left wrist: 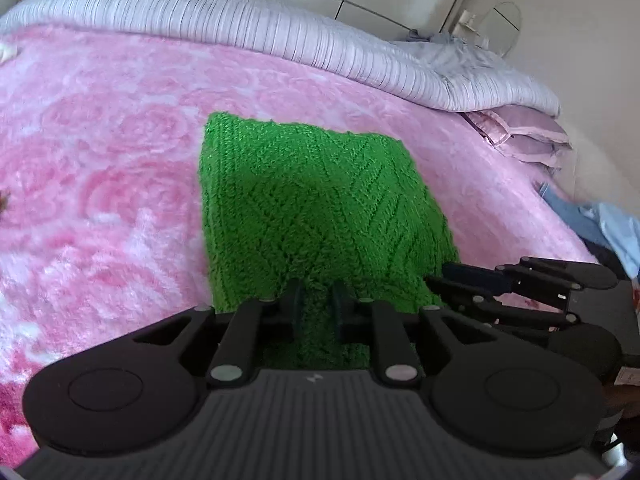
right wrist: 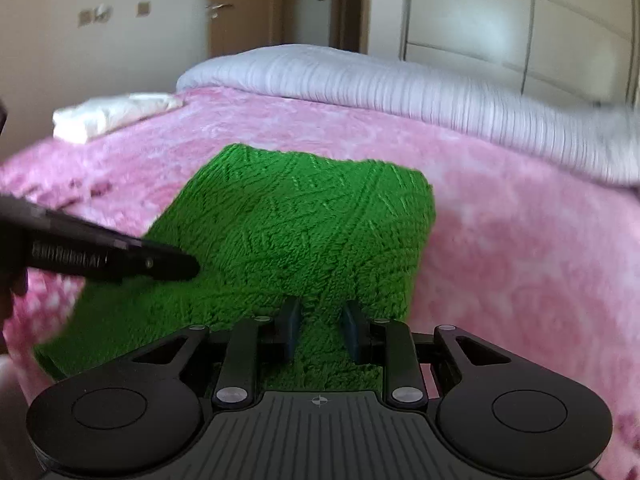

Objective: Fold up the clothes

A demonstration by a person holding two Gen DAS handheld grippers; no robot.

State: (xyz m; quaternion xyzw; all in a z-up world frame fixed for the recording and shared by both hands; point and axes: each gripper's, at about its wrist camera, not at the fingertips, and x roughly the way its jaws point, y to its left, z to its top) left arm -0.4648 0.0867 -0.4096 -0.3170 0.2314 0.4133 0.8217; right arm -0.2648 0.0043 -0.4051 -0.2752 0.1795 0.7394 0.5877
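1. A green knitted garment (left wrist: 312, 204), folded into a block, lies on a pink fleece blanket (left wrist: 100, 184) covering a bed.
2. The left gripper (left wrist: 316, 300) pinches the garment's near edge, knit bunched between its fingers.
3. The right gripper (right wrist: 320, 330) likewise grips the near edge.
4. A ribbed white duvet (right wrist: 380, 80) lies along the far side.

A pink blanket-covered bed (left wrist: 100, 200) bears a green knit (left wrist: 312, 208) and striped quilt (left wrist: 240, 20).
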